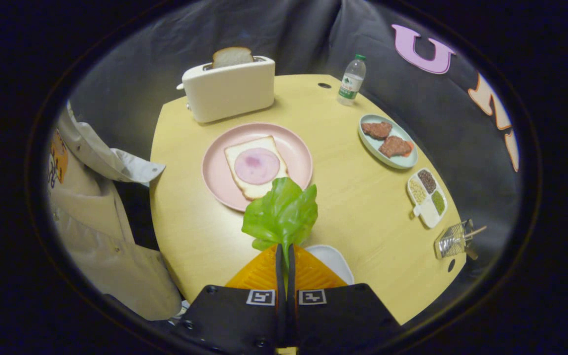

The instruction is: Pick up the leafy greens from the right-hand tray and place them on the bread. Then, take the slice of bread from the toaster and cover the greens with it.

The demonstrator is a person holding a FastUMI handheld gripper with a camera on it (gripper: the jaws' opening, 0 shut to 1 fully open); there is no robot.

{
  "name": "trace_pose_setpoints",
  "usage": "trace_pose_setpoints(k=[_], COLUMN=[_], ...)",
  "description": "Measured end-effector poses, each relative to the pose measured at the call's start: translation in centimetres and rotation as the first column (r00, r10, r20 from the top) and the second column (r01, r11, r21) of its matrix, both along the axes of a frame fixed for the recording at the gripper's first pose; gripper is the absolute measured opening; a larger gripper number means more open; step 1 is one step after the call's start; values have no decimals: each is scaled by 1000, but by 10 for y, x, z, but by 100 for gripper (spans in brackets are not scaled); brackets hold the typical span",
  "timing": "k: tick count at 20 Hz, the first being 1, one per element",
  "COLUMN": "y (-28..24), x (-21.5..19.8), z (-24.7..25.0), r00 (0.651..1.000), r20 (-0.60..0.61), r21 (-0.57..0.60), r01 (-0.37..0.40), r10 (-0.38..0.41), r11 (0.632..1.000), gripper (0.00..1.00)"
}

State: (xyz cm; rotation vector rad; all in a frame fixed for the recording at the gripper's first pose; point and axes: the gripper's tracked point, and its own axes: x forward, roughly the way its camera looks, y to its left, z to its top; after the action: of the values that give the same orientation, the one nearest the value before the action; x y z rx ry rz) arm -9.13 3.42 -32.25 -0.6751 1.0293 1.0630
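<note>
My gripper (285, 256) is shut on the stem of the leafy greens (282, 213), whose bright green leaves stand up just ahead of the orange fingers (264, 273). The leaves hang above the table between the fingers and the pink plate (215, 177), overlapping its near rim. On that plate lies a slice of bread (257, 185) topped with a round pink slice of ham (257, 166). Beyond the plate stands a white toaster (229, 91) with a second bread slice (232, 56) sticking up from its slot. A white tray (336, 261) peeks out just right of the fingers.
A person in a beige shirt (101, 236) stands at the table's left edge. On the right side of the yellow table (363, 207) are a light blue plate with meat patties (387, 140), a divided dish of grains (427, 197), a small wire basket (454, 240) and a water bottle (352, 80).
</note>
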Motion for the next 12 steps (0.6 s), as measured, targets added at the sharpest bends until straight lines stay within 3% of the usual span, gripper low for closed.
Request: trace_pose_setpoints(k=[12], y=[102], x=[1], z=[-16], r00=[998], r20=[-22], r21=[39], r01=[-65], r10=[66], r11=[997], gripper=[3])
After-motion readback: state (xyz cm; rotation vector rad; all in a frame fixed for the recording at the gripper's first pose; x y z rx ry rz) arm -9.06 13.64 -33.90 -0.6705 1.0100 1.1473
